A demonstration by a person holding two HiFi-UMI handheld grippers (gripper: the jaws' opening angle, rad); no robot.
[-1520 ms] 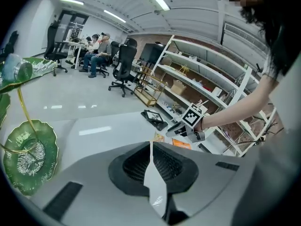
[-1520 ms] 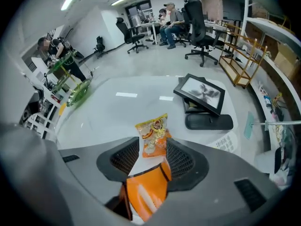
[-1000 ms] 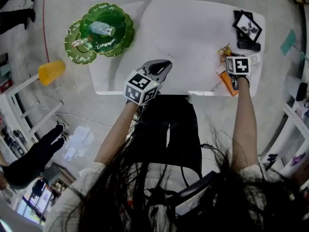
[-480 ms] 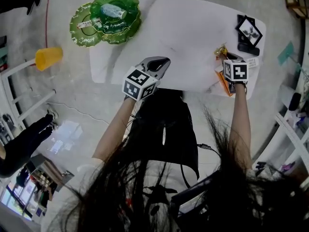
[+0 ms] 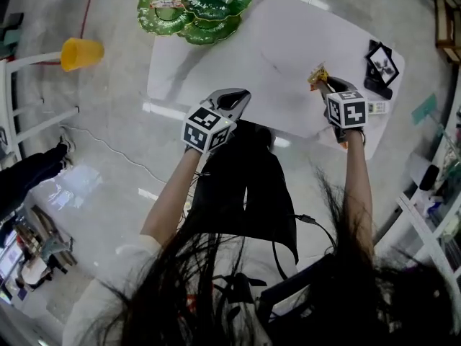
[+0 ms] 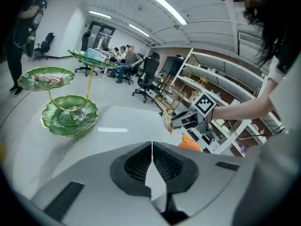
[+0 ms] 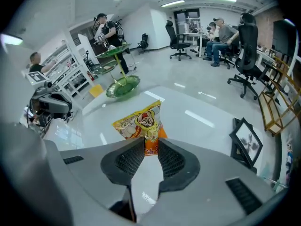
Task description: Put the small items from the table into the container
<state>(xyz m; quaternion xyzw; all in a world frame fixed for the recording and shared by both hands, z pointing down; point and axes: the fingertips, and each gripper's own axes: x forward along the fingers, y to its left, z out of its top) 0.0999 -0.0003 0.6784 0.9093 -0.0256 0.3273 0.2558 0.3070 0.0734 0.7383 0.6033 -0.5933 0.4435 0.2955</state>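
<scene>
Right gripper (image 7: 150, 150): pads clamped on the lower orange edge of a snack packet (image 7: 140, 120). The packet is yellow with a cartoon face; the lettering on the orange strip is too small to read. It is held over the right end of the white table (image 5: 238, 56), near a black picture frame (image 5: 380, 65).

Left gripper (image 6: 151, 155): jaws together, nothing between them, at the table's near edge.

Green tiered stand (image 5: 198, 2): at the table's far left corner, with wrapped items on two tiers, labels unreadable.
</scene>
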